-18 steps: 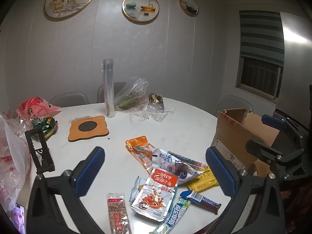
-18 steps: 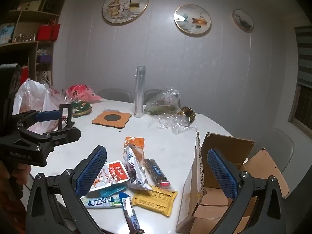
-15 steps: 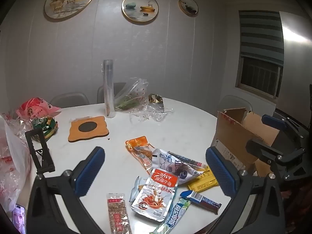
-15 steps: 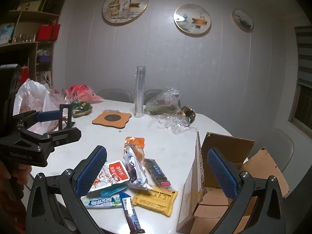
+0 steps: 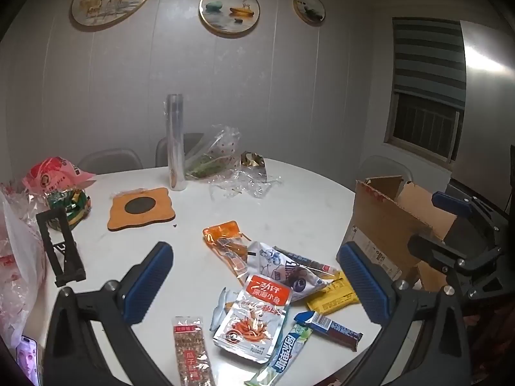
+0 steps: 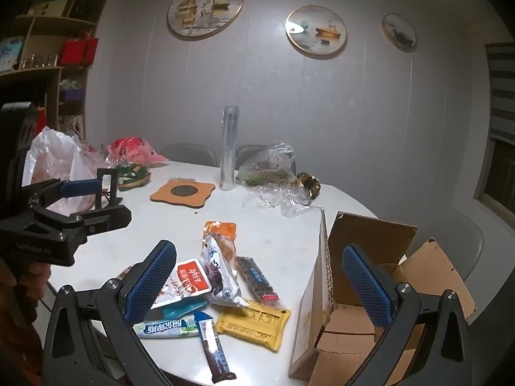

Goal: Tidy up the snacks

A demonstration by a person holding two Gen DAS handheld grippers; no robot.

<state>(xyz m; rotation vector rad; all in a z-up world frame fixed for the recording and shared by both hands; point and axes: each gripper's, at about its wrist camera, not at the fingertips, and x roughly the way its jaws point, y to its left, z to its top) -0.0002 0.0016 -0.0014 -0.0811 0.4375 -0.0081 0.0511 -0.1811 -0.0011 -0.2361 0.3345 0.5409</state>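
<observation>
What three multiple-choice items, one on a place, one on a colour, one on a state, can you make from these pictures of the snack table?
1. Where does the box stand, seen from the right wrist?
A. right of the snack pile
B. behind the tall roll
C. on a chair

2. What colour is the coaster?
A. green
B. orange with a dark centre
C. white

3. How is the left gripper?
A. shut on a packet
B. shut and empty
C. open and empty

Answers:
1 A, since the box sits at the table edge to the right of the pile.
2 B, its rim is orange around a dark disc.
3 C, the blue pads stand wide apart with nothing between them.
</observation>
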